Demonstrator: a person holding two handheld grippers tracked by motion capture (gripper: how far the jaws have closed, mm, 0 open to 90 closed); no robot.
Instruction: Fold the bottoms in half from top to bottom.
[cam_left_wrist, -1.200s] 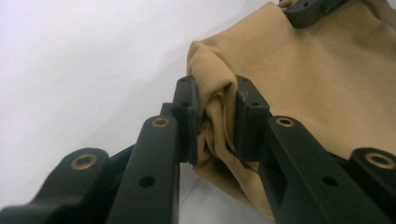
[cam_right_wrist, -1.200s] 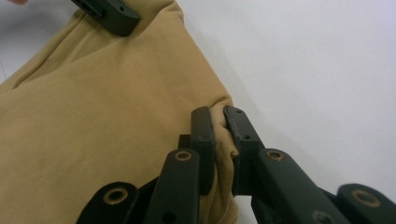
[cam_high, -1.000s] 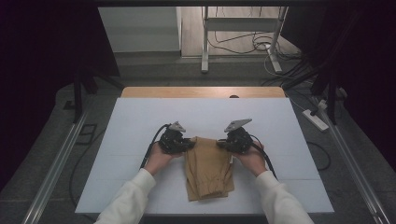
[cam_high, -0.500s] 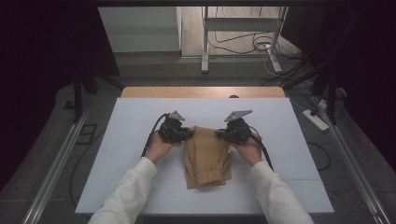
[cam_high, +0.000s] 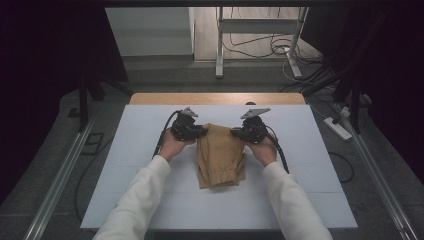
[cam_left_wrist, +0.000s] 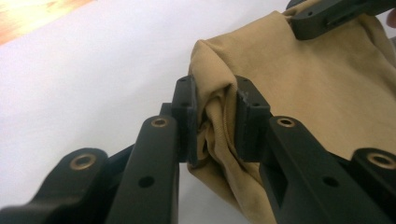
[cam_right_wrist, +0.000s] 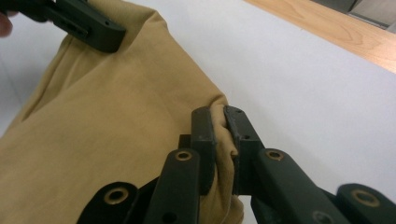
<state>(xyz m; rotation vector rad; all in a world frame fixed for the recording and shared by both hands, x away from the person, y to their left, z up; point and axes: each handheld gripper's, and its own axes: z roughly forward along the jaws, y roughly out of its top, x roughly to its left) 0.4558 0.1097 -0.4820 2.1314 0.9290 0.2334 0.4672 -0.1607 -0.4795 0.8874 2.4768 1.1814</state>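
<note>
Folded tan cotton garment (cam_high: 221, 155) mid white bench (cam_high: 125, 150), far edge lifted. Left gripper (cam_left_wrist: 215, 119) jaws clamped on bunched left corner; right gripper (cam_right_wrist: 219, 135) jaws nearly shut, pinching right corner. Judged light, limp, droops between grips; hold corners, keep taut.
</note>
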